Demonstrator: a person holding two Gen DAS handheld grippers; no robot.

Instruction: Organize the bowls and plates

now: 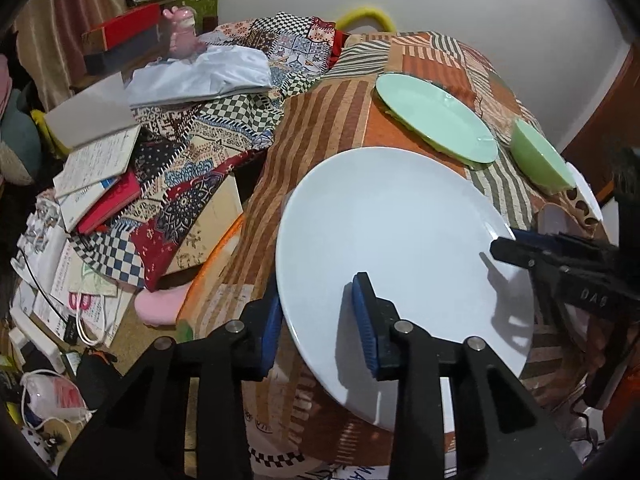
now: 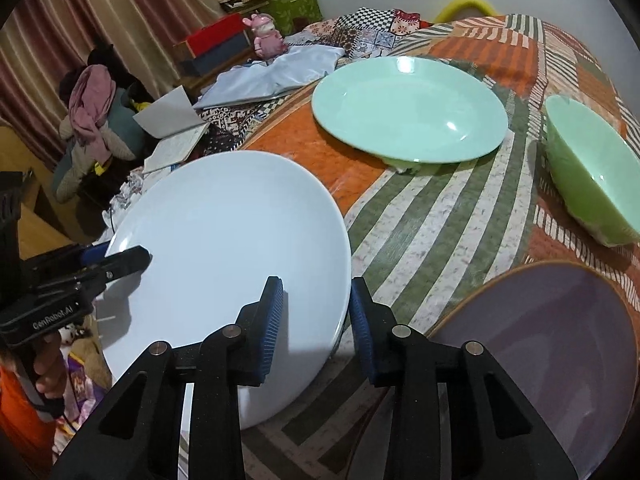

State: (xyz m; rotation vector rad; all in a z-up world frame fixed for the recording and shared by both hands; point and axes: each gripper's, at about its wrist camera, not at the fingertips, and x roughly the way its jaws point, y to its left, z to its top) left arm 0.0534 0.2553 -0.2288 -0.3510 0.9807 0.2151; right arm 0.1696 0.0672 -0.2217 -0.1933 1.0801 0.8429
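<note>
A large white plate (image 1: 400,240) is held just above the patchwork table; it also shows in the right wrist view (image 2: 228,240). My left gripper (image 1: 316,320) straddles its near left rim with its jaws still apart, one finger over and one under. My right gripper (image 2: 316,320) straddles the opposite rim the same way, and it shows at the right in the left wrist view (image 1: 520,248). A mint green plate (image 1: 436,120) (image 2: 408,108) and a green bowl (image 1: 540,156) (image 2: 588,172) sit further back.
A lilac plate with a brown rim (image 2: 552,344) lies at the near right. Off the table's left edge (image 1: 256,200) are books (image 1: 96,176), patterned cloth (image 1: 200,152), boxes, a pink figurine (image 2: 266,36) and floor clutter.
</note>
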